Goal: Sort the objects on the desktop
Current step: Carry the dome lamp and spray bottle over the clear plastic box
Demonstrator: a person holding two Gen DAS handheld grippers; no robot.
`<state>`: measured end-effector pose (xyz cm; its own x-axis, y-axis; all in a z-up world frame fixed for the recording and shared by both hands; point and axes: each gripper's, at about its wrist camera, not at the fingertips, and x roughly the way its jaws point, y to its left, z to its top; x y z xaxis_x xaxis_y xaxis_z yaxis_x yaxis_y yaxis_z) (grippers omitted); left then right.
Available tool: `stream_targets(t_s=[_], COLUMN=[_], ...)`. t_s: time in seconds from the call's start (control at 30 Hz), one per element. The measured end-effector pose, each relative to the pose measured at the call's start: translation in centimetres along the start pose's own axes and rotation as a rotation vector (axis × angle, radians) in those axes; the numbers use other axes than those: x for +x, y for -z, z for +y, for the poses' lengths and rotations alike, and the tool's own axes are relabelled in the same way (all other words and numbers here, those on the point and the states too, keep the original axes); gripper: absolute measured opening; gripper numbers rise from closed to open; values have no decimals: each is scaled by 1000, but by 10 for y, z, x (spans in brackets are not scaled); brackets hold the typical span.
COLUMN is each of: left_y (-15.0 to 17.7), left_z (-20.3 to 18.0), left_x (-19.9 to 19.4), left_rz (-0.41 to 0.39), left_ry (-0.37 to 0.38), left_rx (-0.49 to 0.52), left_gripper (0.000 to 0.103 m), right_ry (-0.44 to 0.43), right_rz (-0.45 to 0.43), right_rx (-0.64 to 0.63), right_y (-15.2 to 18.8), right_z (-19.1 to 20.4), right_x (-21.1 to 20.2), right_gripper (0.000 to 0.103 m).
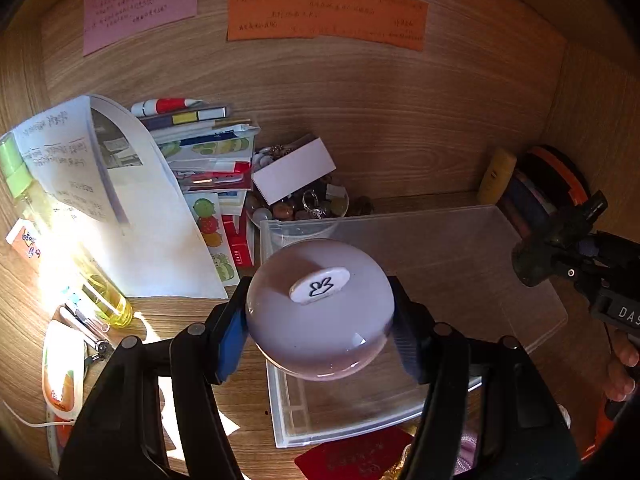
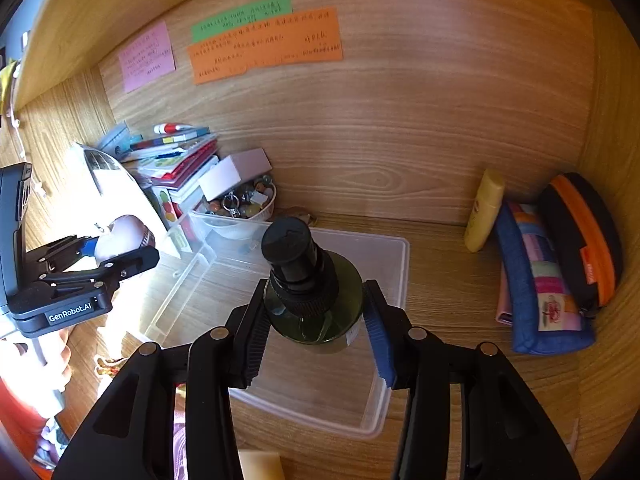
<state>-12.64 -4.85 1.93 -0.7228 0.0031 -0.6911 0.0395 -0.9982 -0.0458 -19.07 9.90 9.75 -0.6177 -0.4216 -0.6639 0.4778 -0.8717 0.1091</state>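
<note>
My left gripper [image 1: 320,320] is shut on a round pale-pink jar [image 1: 316,320] with a white bunny-marked disc on top, held above the near left edge of a clear plastic bin [image 1: 500,280]. The left gripper with the jar also shows in the right wrist view [image 2: 120,244], left of the bin. My right gripper [image 2: 316,320] is shut on a dark green bottle [image 2: 320,308] with a black pump cap, held over the clear bin [image 2: 392,272]. The right gripper's body shows in the left wrist view at the right edge [image 1: 576,248].
A bowl of beads and key rings [image 1: 308,204] sits behind the bin, beside a pile of papers and sticker sheets [image 1: 132,200]. A yellow-green bottle [image 1: 100,296] lies at left. A yellow tube [image 2: 484,212] and fabric pouches [image 2: 552,276] lean at right. Sticky notes [image 2: 264,44] hang on the back wall.
</note>
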Motion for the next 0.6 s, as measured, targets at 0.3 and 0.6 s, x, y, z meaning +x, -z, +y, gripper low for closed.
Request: stream_targets(t_s=[0.3,0.6], left_y=[-7,-9], left_z=[-9,-25], left_x=[33,57], left_rz=[85,155], left_ry=[36,55], left_rx=[46,100], left_gripper=[63,63], right_ry=[6,23], right_rz=[110,175], right_rx=[-27,-78], right_y=[-4,-4], right_z=[0,5], right_x=[43,62], right_gripper=[41,41])
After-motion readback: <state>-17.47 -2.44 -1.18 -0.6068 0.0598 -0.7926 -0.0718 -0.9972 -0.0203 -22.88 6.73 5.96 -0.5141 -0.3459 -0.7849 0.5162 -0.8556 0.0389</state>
